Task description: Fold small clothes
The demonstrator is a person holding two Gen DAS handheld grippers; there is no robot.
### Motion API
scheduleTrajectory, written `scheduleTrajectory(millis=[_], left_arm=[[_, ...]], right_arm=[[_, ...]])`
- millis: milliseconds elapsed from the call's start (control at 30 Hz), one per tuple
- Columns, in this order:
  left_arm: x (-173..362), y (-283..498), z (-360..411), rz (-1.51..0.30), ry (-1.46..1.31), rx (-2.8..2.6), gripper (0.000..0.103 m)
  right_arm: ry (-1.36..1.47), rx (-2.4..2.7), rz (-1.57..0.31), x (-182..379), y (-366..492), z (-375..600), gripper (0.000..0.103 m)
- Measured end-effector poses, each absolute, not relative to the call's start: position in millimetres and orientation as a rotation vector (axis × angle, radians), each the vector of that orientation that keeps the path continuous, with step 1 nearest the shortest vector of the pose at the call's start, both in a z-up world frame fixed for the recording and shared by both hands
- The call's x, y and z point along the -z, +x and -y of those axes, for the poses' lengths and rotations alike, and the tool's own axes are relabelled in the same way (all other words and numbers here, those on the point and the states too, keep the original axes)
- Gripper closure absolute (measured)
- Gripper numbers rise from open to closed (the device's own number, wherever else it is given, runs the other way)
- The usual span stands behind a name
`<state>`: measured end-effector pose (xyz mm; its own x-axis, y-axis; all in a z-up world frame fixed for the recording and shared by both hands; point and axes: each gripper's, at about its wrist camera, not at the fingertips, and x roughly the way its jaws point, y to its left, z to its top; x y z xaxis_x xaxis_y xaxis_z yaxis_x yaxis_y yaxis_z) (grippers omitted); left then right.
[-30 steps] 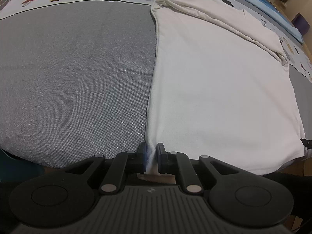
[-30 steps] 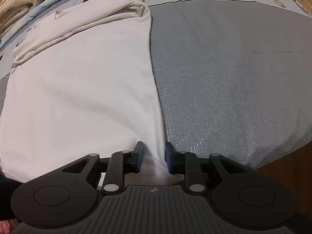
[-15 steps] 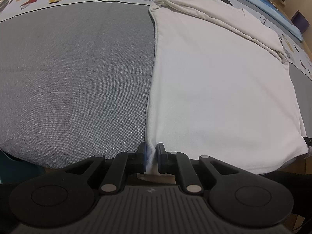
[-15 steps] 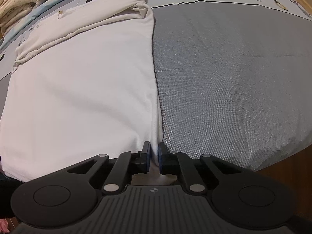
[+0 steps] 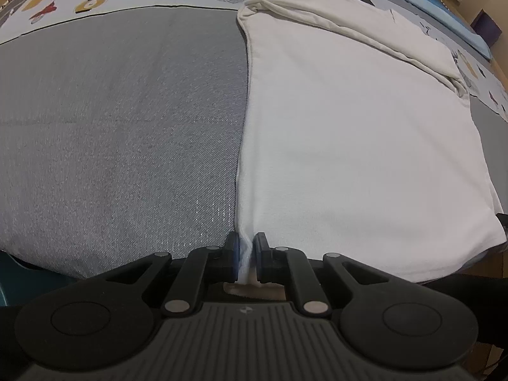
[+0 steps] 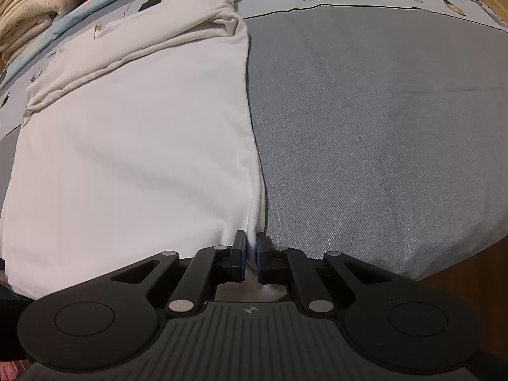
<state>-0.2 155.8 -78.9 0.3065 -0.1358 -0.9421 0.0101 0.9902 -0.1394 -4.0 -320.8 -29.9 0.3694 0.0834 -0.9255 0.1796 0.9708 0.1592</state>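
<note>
Left gripper point(image 5: 245, 255): clamped on near left corner of white garment point(image 5: 349, 133). Right gripper point(image 6: 250, 255): pinched shut on near right corner of the same white garment point(image 6: 133, 146), at its hem. Garment: lies flat on grey bedcover point(image 5: 120, 120), far end already folded back. Handling, judged: light, soft, limp, sags between 2 holds; grip corners, keep hem taut

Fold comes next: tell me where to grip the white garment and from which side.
Grip the white garment at its two near hem corners, coming from the near edge. It lies flat, sleeves folded in. The left gripper and right gripper are already shut there.
</note>
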Motion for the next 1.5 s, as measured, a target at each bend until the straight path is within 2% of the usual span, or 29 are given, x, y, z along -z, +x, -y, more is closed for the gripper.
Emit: scheduleTrajectory(millis=[267,533,800,900,1133,1500], left_arm=[[59.1,-3.6,-148.8,-1.167,-0.047,0.106,0.097],[-11.3,-30.8,-152.2,-1.013,-0.148,0.210,0.098],[-99.6,-111.6,-175.9,-0.844,-0.244,0.357,0.099],[-112.0,-117.5,-185.8,-0.805,-0.288,0.352,0.099],[-81.2,-43.0,-191.8,-0.896,-0.308,0.253,0.098],[13.5,128.6,-174.8,-1.062,-0.162,0.268,0.098]], right_arm=[[0.274,0.086,-1.088,6.1,-9.6,324.5,0.099],[0.368,0.016,-0.890,-73.2,-32.4,329.0,0.099],[0.484,-0.080,-0.682,-174.0,-115.1,349.7,0.100],[0.535,-0.077,-0.605,-195.7,-139.6,363.7,0.100],[0.548,0.010,-0.649,-165.2,-103.1,384.5,0.100],[0.409,0.083,-0.887,-65.2,53.4,397.9,0.100]])
